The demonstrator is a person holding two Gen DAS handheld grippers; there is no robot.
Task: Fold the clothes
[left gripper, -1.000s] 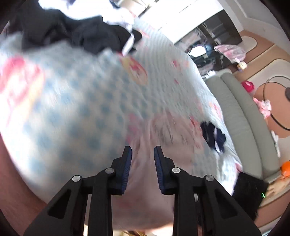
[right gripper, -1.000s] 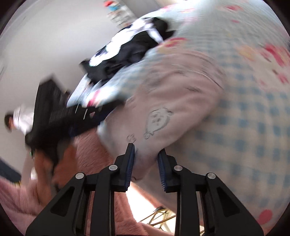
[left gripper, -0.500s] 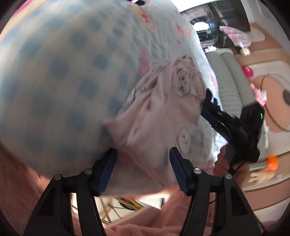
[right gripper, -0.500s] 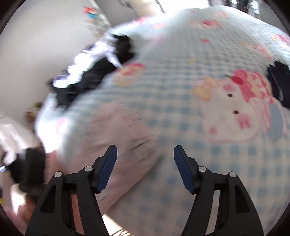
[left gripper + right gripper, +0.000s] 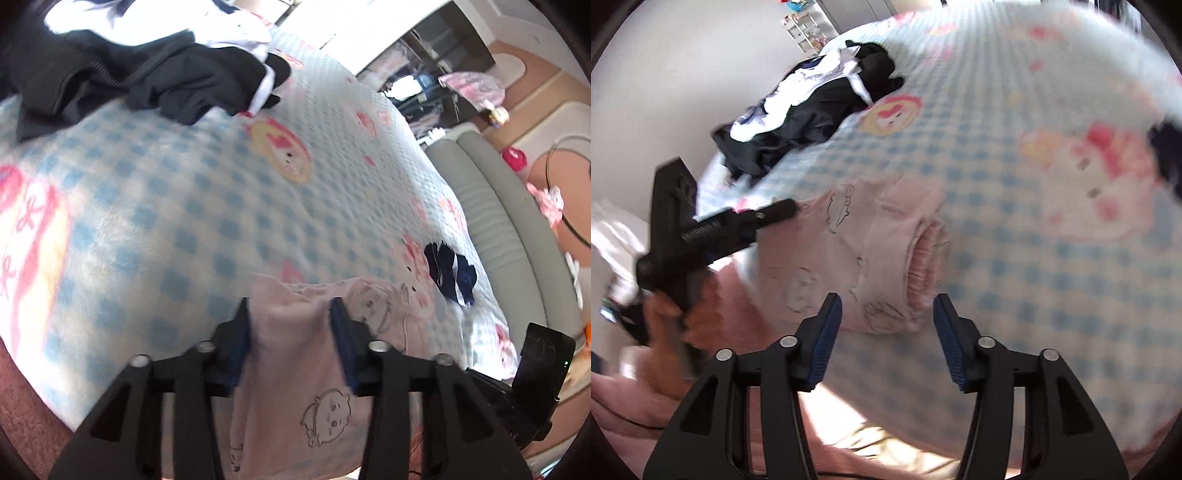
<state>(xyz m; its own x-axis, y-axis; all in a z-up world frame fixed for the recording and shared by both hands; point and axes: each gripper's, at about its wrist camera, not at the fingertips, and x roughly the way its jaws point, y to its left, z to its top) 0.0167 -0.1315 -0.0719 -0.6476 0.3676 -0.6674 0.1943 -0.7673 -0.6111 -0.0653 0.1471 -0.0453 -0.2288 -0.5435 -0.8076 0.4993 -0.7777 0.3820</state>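
Observation:
A pale pink garment point(image 5: 295, 354) with line-drawn cartoon faces lies at the near edge of the bed. Its ribbed cuff point(image 5: 927, 251) is rolled up on the right side. My left gripper point(image 5: 290, 321) has the garment's upper corner between its blue pads while its jaws are opening. The cloth looks slack between them. From the right wrist view, the left gripper point(image 5: 783, 212) touches the garment's left edge, held by a person's hand point(image 5: 665, 314). My right gripper point(image 5: 886, 314) hovers at the garment's point(image 5: 849, 266) near edge, jaws closing, with nothing pinched.
The bed carries a blue-checked blanket point(image 5: 184, 206) with pink cartoon prints. A pile of black and white clothes point(image 5: 147, 74) sits at its far side, and a small navy garment point(image 5: 450, 273) lies to the right. A grey padded bench point(image 5: 491, 221) runs along the bed.
Both grippers' jaws stand wider than a second ago. The left view has pulled back from the garment. The right view has swung back onto it, and its jaws have narrowed a little.

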